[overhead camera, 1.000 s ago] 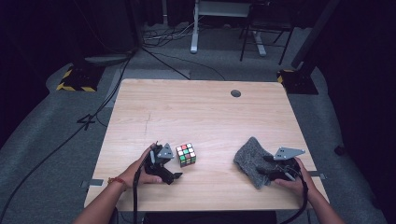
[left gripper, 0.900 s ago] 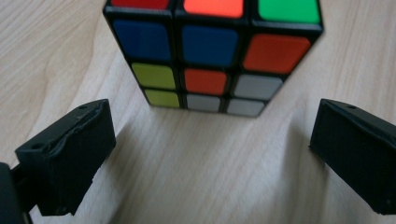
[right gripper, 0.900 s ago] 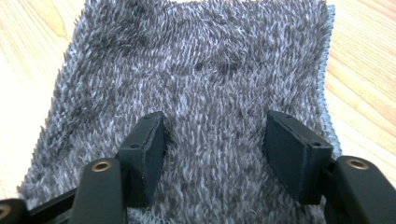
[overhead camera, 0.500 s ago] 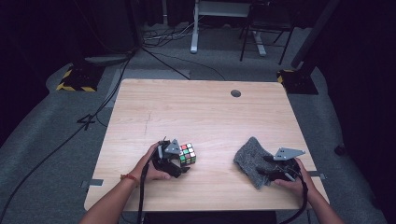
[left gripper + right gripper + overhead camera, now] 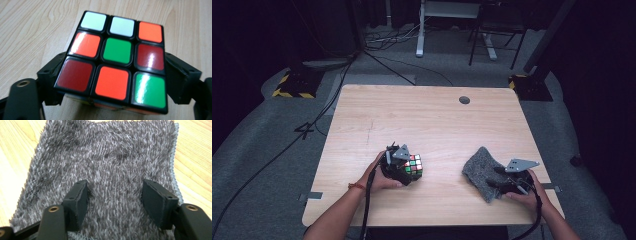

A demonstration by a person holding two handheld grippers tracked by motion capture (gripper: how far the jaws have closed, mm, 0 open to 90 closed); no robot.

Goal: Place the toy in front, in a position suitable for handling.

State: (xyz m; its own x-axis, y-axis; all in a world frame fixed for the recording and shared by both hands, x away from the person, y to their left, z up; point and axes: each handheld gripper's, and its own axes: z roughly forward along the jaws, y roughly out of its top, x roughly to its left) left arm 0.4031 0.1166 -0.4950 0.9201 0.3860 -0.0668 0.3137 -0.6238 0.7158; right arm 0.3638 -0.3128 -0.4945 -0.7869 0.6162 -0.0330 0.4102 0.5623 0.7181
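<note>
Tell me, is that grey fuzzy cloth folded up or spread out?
Spread out, mostly. The grey cloth lies as one flat layer on the table, its stitched edge showing along one side. Whether a corner is tucked under, I cannot tell.

There is one puzzle cube (image 5: 414,165), one fuzzy grey cloth (image 5: 479,170), two claws and one wooden table (image 5: 422,120).
</note>
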